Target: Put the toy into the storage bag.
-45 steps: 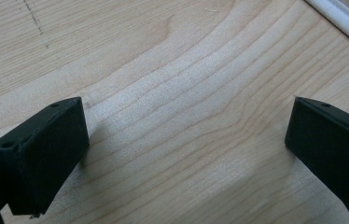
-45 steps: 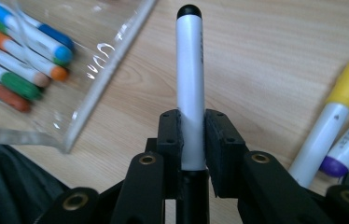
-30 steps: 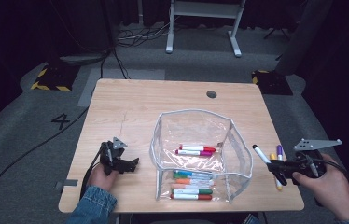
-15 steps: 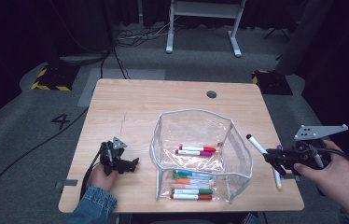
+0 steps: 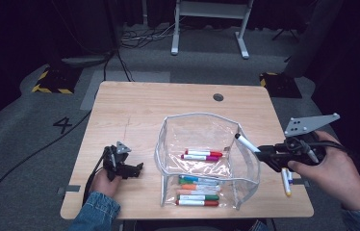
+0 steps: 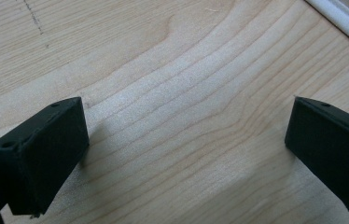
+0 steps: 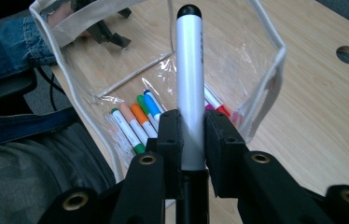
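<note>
Overhead table (image 5: 135, 110) view; two close jaw-level views

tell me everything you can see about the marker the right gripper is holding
The marker is a slim white barrel, plastic by the look, with a black cap at its far end and small dark print along its side. The right gripper is shut on its lower part, both black pads pressing the barrel. In the high view it is held above the table, black end pointing over the right rim of the clear pouch, apparently without touching it. Its near end is hidden between the jaws.
</note>
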A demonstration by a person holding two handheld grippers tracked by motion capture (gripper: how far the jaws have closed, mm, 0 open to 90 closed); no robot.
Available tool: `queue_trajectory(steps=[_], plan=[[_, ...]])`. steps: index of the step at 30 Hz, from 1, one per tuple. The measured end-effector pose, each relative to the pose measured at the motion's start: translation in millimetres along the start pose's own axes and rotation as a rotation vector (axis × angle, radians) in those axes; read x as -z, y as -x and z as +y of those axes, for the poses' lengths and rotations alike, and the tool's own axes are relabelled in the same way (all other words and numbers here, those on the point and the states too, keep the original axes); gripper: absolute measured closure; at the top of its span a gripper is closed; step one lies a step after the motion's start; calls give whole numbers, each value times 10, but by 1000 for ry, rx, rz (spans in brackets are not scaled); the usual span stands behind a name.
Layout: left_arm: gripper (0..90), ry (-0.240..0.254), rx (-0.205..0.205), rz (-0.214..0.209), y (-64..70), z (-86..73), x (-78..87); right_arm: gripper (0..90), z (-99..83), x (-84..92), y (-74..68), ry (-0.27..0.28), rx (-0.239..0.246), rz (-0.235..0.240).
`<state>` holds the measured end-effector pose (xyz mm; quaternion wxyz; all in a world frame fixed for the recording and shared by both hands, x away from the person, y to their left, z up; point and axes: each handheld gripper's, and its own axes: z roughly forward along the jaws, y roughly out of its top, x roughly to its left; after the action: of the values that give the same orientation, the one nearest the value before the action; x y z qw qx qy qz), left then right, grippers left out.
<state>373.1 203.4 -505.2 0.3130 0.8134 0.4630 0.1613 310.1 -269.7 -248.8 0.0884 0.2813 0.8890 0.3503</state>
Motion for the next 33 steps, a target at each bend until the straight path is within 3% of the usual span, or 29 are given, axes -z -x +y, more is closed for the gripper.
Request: queue_trajectory(steps=[12,17,26,33], plan=[[0,0,0,0,0,0,0,769,398,-245,-230,-49,103,64],[0,0,1,0,1,0,0,769,527,-382,-295,-77,136,113],[0,-2,3,-1,2,-1,1,769,669,-682,-401,-129,185,185],[0,-2,3,-1,2,-1,1,769,670,-952,-410,-203,234,225]])
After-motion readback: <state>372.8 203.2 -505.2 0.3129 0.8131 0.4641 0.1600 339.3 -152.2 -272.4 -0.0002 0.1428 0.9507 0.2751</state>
